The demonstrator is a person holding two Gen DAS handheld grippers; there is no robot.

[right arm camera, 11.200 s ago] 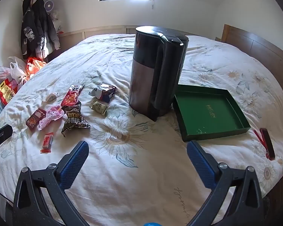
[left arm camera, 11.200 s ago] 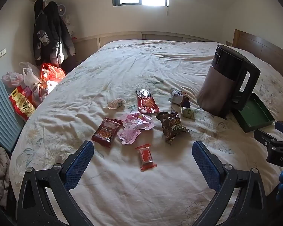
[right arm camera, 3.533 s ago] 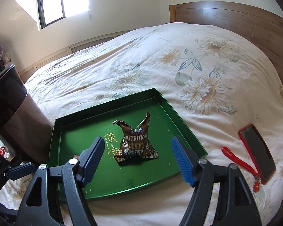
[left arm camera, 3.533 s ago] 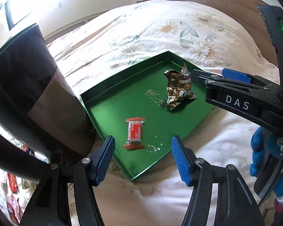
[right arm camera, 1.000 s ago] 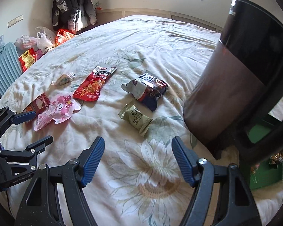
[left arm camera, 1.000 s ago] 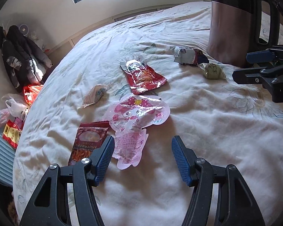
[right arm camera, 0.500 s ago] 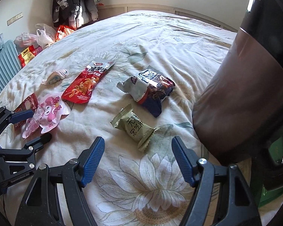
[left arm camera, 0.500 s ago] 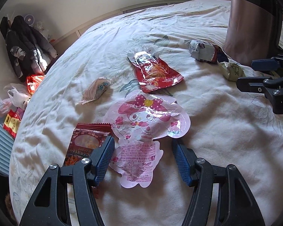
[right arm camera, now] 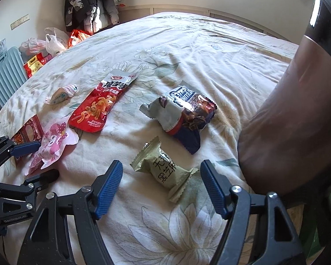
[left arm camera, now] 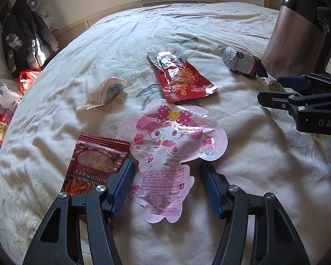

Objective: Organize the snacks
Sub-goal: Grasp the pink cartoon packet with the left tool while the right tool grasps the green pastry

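Observation:
My left gripper (left arm camera: pixel 166 176) is open, its blue fingers on either side of the lower end of a pink cartoon-character packet (left arm camera: pixel 172 141) lying flat on the bed; the packet also shows in the right wrist view (right arm camera: pixel 53 143). My right gripper (right arm camera: pixel 161 176) is open around a green wrapped snack (right arm camera: pixel 165 170). Other snacks lie on the bedspread: a dark red packet (left arm camera: pixel 94 161) under my left finger, a red and silver packet (left arm camera: pixel 181 79), a small pale candy (left arm camera: pixel 106 90) and a grey and blue packet (right arm camera: pixel 185 112).
A tall dark kettle (right arm camera: pixel 298 110) stands at the right, with a sliver of the green tray (right arm camera: pixel 313 238) behind it. Coats (right arm camera: pixel 88 2), plastic bags (right arm camera: pixel 53 42) and a blue case (right arm camera: pixel 4 75) are beyond the bed's left edge.
Both grippers have moved forward and lower. The pink packet now lies between my left fingers and the green snack between my right fingers. Neither has closed.

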